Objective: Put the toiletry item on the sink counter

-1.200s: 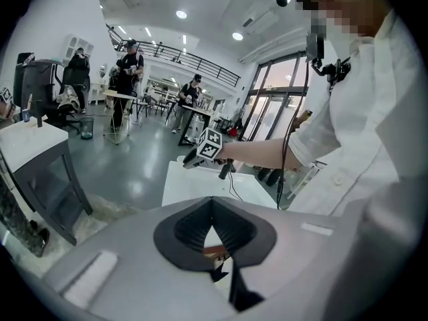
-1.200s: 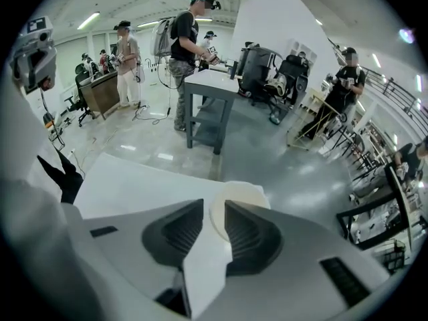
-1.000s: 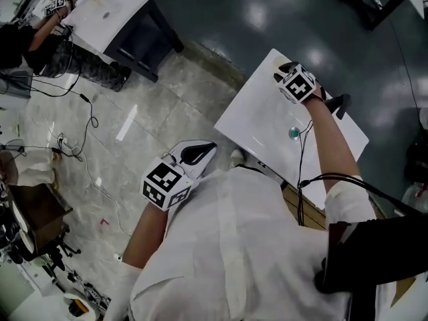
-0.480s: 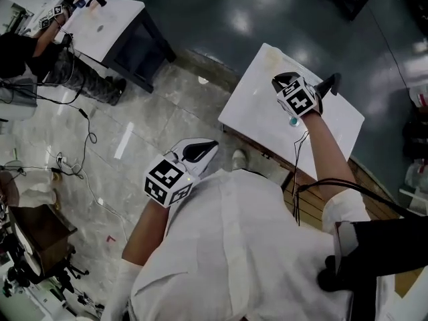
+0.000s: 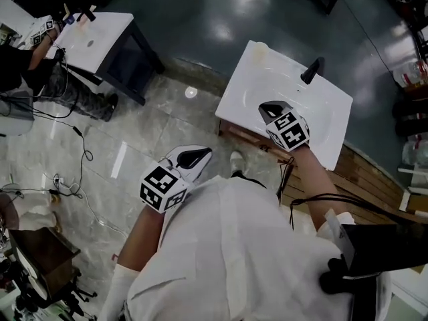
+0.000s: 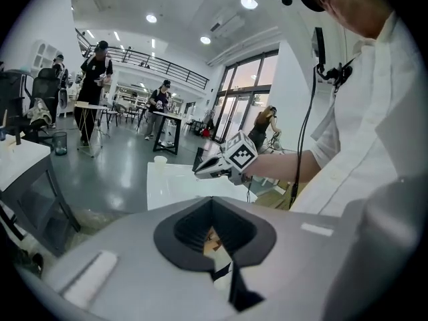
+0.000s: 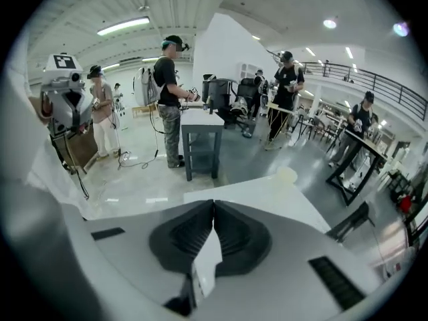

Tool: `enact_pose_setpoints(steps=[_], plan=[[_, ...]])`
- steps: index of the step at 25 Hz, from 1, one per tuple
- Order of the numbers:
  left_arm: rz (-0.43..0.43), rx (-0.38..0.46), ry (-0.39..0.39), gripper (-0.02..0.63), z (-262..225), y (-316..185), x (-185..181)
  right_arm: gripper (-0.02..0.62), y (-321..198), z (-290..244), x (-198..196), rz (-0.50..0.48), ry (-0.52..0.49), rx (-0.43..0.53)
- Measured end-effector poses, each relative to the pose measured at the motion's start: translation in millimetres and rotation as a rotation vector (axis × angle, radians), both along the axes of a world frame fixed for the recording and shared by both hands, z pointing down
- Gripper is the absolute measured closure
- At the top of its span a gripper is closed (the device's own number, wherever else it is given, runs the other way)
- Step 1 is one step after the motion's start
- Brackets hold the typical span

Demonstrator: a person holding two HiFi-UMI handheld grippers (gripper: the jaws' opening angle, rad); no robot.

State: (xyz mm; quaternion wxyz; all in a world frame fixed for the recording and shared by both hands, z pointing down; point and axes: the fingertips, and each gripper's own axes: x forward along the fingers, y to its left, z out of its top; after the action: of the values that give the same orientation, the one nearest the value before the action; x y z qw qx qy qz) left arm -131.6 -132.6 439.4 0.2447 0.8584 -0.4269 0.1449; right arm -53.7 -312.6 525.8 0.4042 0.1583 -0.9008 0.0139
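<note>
While its two black jaws are pressed together with nothing between them, the right gripper (image 7: 214,206) hangs over the near side of the white sink surface (image 5: 328,122). Beyond it, a black tap (image 5: 312,70) stands at the far edge of that surface. The small pale round toiletry item (image 5: 259,46) sits on the far left corner of the surface. It is well apart from the right gripper, and nothing touches it. The left gripper (image 6: 212,202) is clenched too and holds nothing. It is held low over the pale stone floor (image 5: 134,132), beside the person's white shirt (image 5: 234,246) and away from the surface. Farther off, at the top left of the head view, another white table with dark legs (image 5: 93,35) stands with another person (image 5: 20,65) beside it.
</note>
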Motion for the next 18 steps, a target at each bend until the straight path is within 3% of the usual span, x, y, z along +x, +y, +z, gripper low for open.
enact_pose_setpoints(steps=[6,18], plan=[[0.052,0.014,0.000,0.600,-1,28,7,0.589,71,-10,4,0.036,-0.072,-0.019],[0.134,0.020,0.023,0.600,1,85,27,0.589,174,-22,9,0.017,-0.097,-0.018]])
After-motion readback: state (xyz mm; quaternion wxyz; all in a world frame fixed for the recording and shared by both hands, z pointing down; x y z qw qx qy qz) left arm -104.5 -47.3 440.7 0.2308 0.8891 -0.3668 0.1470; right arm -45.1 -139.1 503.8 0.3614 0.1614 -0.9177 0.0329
